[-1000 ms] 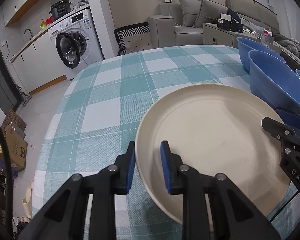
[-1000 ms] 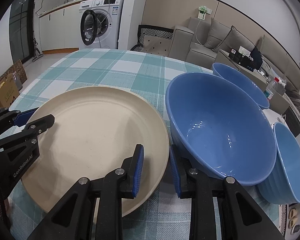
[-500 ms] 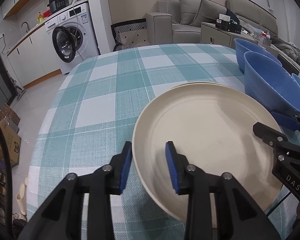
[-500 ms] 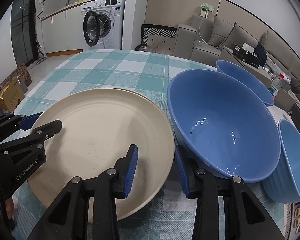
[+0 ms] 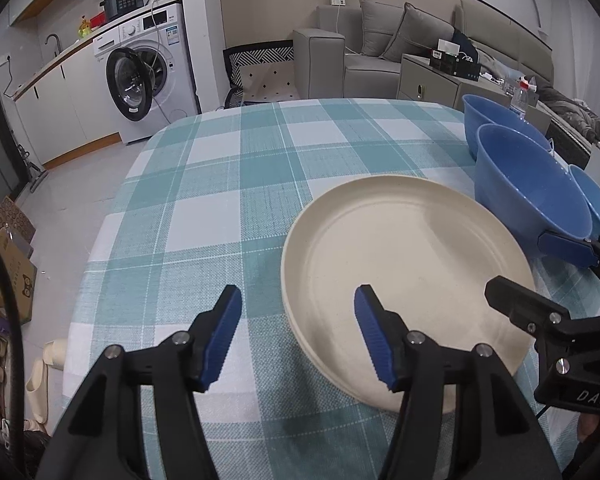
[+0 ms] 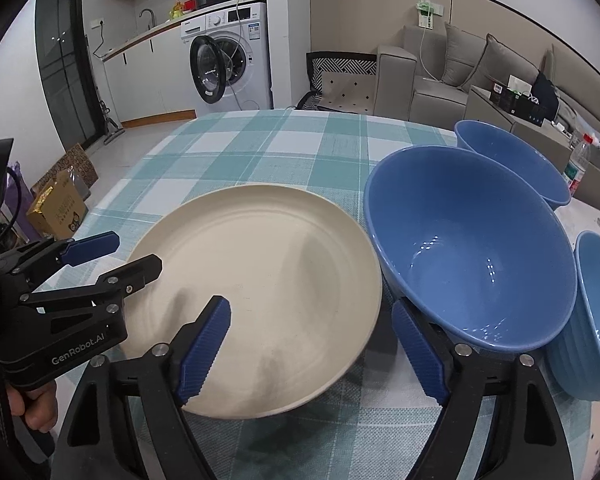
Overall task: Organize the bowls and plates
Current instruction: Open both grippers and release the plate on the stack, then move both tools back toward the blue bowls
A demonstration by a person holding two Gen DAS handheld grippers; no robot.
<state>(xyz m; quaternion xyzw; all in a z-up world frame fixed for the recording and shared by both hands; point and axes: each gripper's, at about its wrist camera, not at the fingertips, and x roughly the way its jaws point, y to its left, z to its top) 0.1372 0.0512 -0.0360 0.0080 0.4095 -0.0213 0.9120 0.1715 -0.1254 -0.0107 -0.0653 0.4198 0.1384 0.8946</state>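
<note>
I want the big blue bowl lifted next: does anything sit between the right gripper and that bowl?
Nothing visible does. The right gripper is open over the cream plate's rim, and the big blue bowl stands right beside it.

Plate [image 6: 268,280] left of bowls [image 6: 472,256]

My table, checked cloth, dishes along my right.

The table [image 5: 228,184] in front of me wears a teal-and-white checked cloth [image 6: 284,148] that covers all I can see of it. On the cloth, close to me, lies a cream plate [image 6: 268,280], flat and empty. Just to its right stands a big blue bowl [image 6: 472,256], tilted toward me, its rim close beside the plate's edge. Behind it sits a second blue bowl [image 6: 512,160], and at the far right a paler ribbed bowl [image 6: 596,316], right beside the big one. The far and left parts of the cloth carry nothing.
</note>
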